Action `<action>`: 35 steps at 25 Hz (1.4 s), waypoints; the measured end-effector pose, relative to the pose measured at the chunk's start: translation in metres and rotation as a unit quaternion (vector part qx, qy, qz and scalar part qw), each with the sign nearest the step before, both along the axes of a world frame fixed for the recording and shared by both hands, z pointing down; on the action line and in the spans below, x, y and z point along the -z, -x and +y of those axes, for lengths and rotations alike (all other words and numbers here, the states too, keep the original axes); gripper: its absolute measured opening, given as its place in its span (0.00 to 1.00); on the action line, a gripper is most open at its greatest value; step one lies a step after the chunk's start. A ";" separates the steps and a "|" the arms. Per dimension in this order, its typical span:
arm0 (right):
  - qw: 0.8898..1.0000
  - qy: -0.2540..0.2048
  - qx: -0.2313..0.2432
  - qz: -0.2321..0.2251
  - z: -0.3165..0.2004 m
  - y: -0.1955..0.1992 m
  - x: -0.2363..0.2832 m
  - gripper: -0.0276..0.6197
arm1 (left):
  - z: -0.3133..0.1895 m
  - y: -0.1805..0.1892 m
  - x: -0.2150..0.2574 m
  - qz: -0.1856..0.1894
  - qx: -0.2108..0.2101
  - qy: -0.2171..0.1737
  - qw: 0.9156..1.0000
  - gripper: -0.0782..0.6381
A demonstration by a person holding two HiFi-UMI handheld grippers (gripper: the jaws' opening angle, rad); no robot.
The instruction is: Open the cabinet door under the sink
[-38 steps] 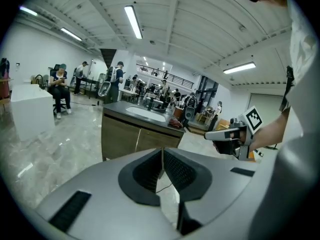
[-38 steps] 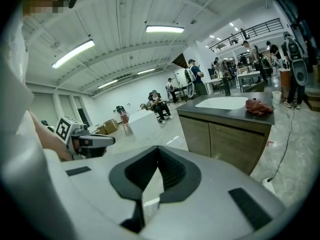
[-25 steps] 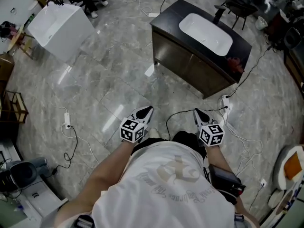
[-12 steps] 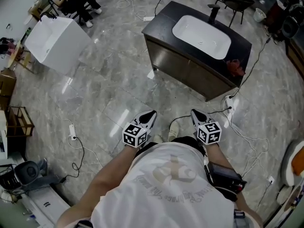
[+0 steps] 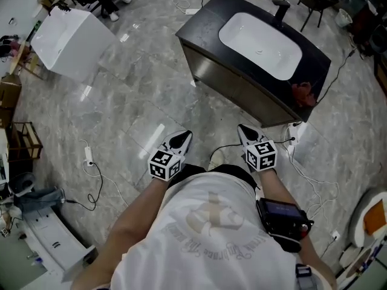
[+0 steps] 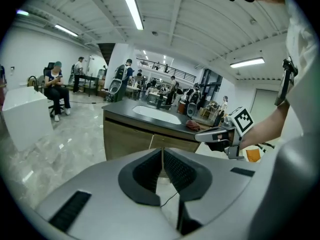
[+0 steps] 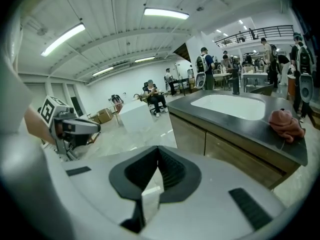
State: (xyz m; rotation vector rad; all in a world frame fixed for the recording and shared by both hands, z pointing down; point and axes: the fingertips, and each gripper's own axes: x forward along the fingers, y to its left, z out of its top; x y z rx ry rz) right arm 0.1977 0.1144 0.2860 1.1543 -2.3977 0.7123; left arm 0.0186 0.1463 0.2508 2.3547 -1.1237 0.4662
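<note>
Closest to you is your own white shirt, and a black device (image 5: pixel 281 221) is strapped on your right forearm. You hold both grippers in front of your body, side by side and apart from each other. Both point forward and somewhat down over the grey marble floor (image 5: pixel 133 101). The left gripper (image 5: pixel 183 139) has its jaws pressed together at the tips with nothing between them; its own view shows the ribbed pads meeting in one line. The right gripper (image 5: pixel 243 130) is the same, with its jaws closed tight and empty. Each one carries its marker cube (image 5: pixel 164 165) just behind the jaws.

On the floor just before the grippers, a black cable (image 5: pixel 227 145) runs to a white power strip (image 5: pixel 292 133) beside the right corner of the cabinet (image 5: pixel 233 80).

The cabinet stands a little ahead of you, slightly to your right, well apart from both grippers. Its two wooden doors (image 7: pixel 225 156) under the sink look closed, as far as I can judge from the thin seam between them. A dark countertop (image 5: pixel 202 23) lies on top with the white sink (image 5: pixel 260 38) set in it. A black faucet (image 5: pixel 282 8) stands at the back and a crumpled red cloth (image 5: pixel 302 92) lies near the right end.

Farther to the left stands a white box (image 5: pixel 72 38). Beyond it a seated person (image 6: pixel 55 86) and others are in the hall.
</note>
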 end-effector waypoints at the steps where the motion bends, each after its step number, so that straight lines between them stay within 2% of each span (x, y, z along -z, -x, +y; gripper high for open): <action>1: 1.000 0.002 0.000 0.003 -0.007 -0.004 -0.003 0.06 | -0.005 -0.002 -0.002 -0.001 0.004 0.001 1.000 0.14; 7: 1.000 -0.009 -0.013 0.004 -0.031 -0.020 -0.008 0.06 | -0.013 -0.011 -0.015 -0.009 0.013 0.016 1.000 0.14; 11: 1.000 0.002 -0.004 0.022 -0.041 0.003 -0.033 0.06 | -0.019 0.013 -0.051 0.001 0.019 0.034 0.999 0.14; 14: 0.999 0.025 0.002 0.042 -0.038 0.015 -0.059 0.06 | -0.012 0.023 -0.084 0.017 0.014 0.063 0.998 0.14; 17: 0.999 0.026 0.005 0.044 -0.051 0.022 -0.062 0.06 | -0.025 0.020 -0.090 0.023 0.014 0.066 0.997 0.14; 24: 0.998 0.044 0.011 0.038 -0.045 0.020 -0.081 0.06 | -0.024 0.007 -0.109 0.023 0.024 0.081 0.996 0.14; 30: 0.998 0.036 0.014 0.054 -0.049 0.017 -0.086 0.06 | -0.027 -0.004 -0.120 0.030 0.030 0.085 0.995 0.14; 35: 0.996 0.031 0.022 0.076 -0.050 0.006 -0.090 0.06 | -0.024 -0.025 -0.122 0.053 0.029 0.077 0.995 0.14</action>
